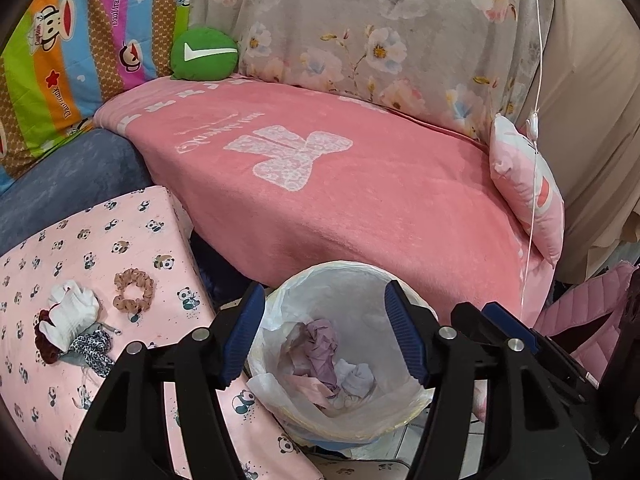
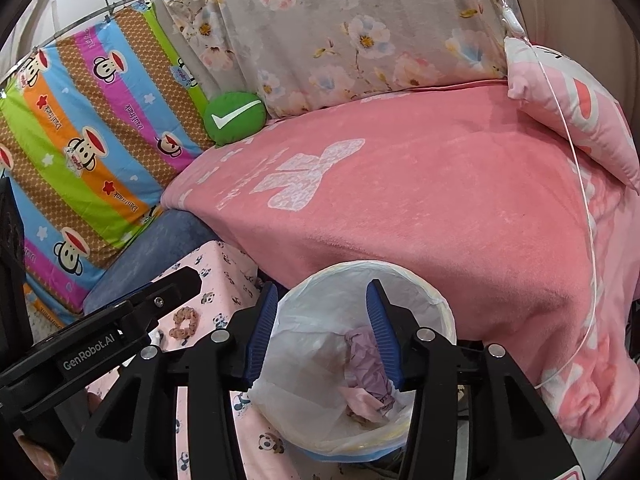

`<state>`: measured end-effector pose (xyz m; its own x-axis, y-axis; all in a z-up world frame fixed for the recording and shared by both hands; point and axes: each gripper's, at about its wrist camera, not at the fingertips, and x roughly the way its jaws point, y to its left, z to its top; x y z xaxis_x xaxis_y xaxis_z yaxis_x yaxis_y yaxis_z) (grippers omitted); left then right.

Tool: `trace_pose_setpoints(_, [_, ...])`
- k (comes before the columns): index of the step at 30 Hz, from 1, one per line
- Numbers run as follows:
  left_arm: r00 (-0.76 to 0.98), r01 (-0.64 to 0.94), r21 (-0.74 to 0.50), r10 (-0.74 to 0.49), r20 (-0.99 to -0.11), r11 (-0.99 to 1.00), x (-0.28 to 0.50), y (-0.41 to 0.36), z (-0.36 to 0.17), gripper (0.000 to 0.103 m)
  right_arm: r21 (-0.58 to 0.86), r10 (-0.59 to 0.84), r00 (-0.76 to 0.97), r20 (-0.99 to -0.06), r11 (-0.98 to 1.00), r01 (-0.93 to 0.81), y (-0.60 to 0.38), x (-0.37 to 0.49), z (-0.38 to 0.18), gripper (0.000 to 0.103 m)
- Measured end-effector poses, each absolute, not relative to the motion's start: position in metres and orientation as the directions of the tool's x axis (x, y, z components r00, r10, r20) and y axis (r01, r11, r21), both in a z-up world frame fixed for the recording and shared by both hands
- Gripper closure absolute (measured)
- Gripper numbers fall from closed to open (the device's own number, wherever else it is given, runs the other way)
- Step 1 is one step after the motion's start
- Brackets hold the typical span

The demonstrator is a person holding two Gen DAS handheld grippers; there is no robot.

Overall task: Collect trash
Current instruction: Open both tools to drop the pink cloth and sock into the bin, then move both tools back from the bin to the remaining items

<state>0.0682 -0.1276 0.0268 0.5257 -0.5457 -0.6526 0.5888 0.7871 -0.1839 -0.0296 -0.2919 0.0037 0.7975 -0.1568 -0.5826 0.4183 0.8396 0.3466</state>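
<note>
A small bin lined with a white bag [image 1: 344, 270] [image 2: 404, 276] stands on the floor in front of the sofa. Inside it lie crumpled purple paper [image 1: 320, 344] [image 2: 366, 364], pink scraps and a white wad [image 1: 358, 378]. My left gripper [image 1: 324, 336] hangs over the bin's mouth, open, with nothing between its blue pads. My right gripper [image 2: 322, 328] hovers over the same bin, also open and holding nothing. Each gripper shows at the edge of the other's view: the right one [image 1: 492, 316] close beside the left, the left one [image 2: 180, 284] at the lower left.
A pink panda-print surface [image 1: 132, 248] left of the bin carries a white cloth [image 1: 74, 312], a tan scrunchie [image 1: 134, 290] [image 2: 182, 322] and dark hair ties. Behind is a sofa under a pink blanket [image 1: 360, 200], with a green cushion [image 1: 204, 54]; a thin white cord [image 1: 534, 160] hangs at the right.
</note>
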Motion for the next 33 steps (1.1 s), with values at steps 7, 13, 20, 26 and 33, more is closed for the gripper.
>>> trace_pose_setpoints(7, [0.536, 0.542, -0.210, -0.527, -0.659, 0.814, 0.079, -0.102, 0.022, 0.041, 0.333, -0.133, 0.795, -0.592, 0.858, 0.391, -0.273, -0.021, 0.003, 0.054])
trace_pose_setpoints(13, [0.552, 0.494, -0.224, -0.502, -0.665, 0.840, 0.088, -0.073, 0.016, 0.036, 0.325, -0.097, 0.794, -0.601, 0.877, 0.354, -0.248, -0.008, 0.001, 0.051])
trace_pose_setpoints(20, [0.578, 0.420, -0.234, -0.457, -0.676, 0.877, 0.100, -0.030, 0.006, 0.029, 0.301, -0.047, 0.782, -0.621, 0.907, 0.294, -0.208, 0.009, -0.004, 0.051])
trace_pose_setpoints(26, [0.595, 0.332, -0.256, -0.413, -0.690, 0.908, 0.115, 0.019, -0.007, 0.029, 0.275, 0.005, 0.765, -0.644, 0.935, 0.225, -0.163, 0.030, -0.009, 0.051])
trace_pose_setpoints(33, [0.606, 0.224, -0.265, -0.347, -0.716, 0.938, 0.135, 0.080, -0.026, 0.029, 0.249, 0.063, 0.735, -0.676, 0.957, 0.146, -0.105, 0.060, -0.025, 0.051])
